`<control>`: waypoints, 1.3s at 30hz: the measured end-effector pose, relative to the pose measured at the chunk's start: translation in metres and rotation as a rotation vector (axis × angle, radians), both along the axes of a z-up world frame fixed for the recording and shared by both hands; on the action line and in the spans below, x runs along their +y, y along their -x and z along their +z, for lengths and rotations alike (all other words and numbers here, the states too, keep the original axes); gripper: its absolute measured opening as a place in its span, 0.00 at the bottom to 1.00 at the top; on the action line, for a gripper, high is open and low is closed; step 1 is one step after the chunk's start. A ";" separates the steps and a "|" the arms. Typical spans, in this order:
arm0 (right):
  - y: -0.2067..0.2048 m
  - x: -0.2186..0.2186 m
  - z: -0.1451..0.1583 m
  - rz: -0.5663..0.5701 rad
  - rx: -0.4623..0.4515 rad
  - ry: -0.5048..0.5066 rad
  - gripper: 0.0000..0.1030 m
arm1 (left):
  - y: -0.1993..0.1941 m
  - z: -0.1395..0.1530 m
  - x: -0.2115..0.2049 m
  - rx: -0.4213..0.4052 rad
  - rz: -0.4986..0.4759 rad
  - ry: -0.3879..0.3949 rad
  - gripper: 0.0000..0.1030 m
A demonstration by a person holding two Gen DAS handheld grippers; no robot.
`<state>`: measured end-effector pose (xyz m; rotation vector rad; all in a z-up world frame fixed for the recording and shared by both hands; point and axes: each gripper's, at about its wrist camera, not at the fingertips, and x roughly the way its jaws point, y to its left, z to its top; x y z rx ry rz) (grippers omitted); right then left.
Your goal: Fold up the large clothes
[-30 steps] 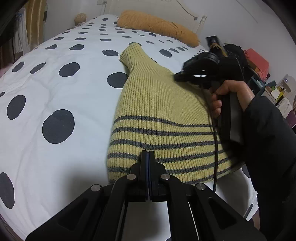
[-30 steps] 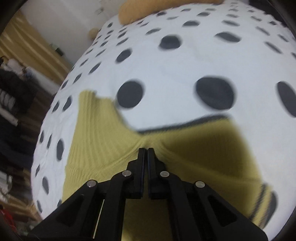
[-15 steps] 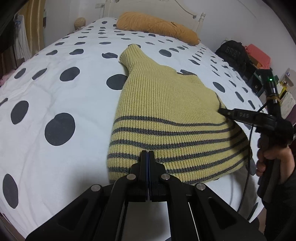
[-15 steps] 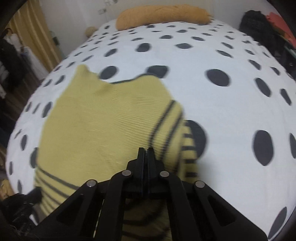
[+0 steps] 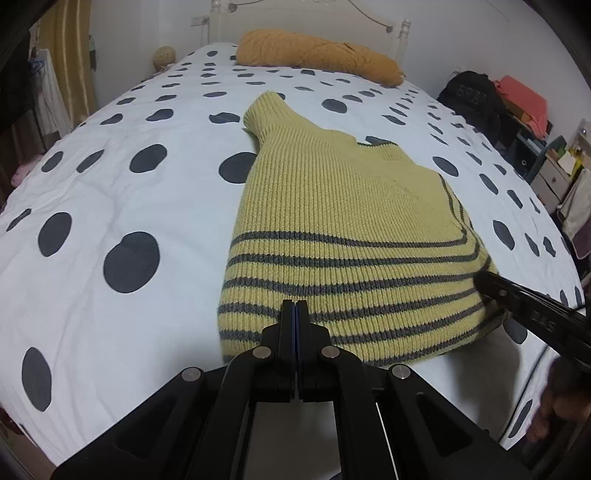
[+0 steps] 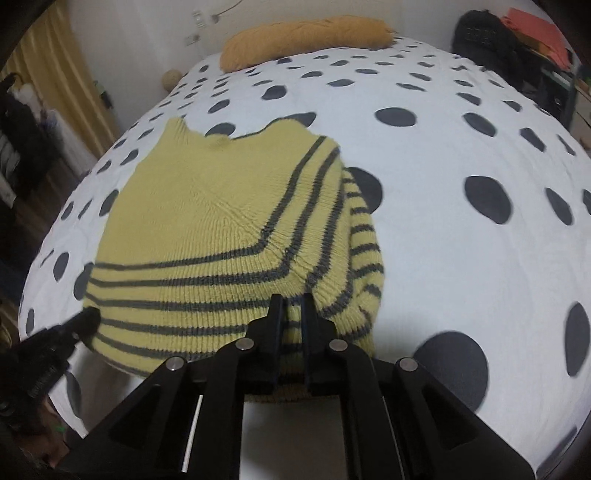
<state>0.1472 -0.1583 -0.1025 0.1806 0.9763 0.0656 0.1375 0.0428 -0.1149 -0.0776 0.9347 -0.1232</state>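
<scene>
At the near edge of a bed, the left gripper (image 5: pixel 295 304) sits with its jaws pressed fully together at the striped hem of a yellow knit sweater (image 5: pixel 332 221); whether any knit is pinched between them cannot be told from this angle. To its right, the right gripper (image 6: pixel 293 301) is opening its jaws at the sweater's near right corner, and striped knit shows in the gap between them, the pads apparently no longer pressing on it. A blurred hand (image 5: pixel 557 402) shows at the lower right edge of the left wrist view, below that gripper's black body.

The sweater lies just ahead of both grippers on a white duvet with dark polka dots (image 5: pixel 110 184), its grey-striped hem nearest, one striped sleeve folded across the body along the right side. Its ribbed collar points away towards the headboard. Farther off, an orange bolster pillow (image 5: pixel 317 55) lies across the head of the bed against a white headboard (image 5: pixel 306 14). Beyond the right gripper, at the bedside, stands a black backpack (image 5: pixel 471 96) beside orange items on cluttered shelves.
</scene>
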 end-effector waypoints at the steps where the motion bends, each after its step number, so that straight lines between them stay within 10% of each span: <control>1: 0.009 0.010 0.014 -0.012 -0.021 0.040 0.18 | 0.002 0.003 0.000 0.002 0.005 -0.006 0.02; 3: 0.027 0.032 0.032 -0.002 -0.058 0.120 0.84 | 0.010 0.011 0.000 0.010 0.026 -0.025 0.18; 5: 0.048 0.052 0.048 0.012 -0.119 0.180 0.96 | 0.020 0.019 -0.001 0.004 0.050 -0.055 0.76; 39: 0.125 0.082 0.081 -0.076 -0.020 0.185 0.97 | 0.106 0.062 0.033 0.014 0.171 -0.100 0.91</control>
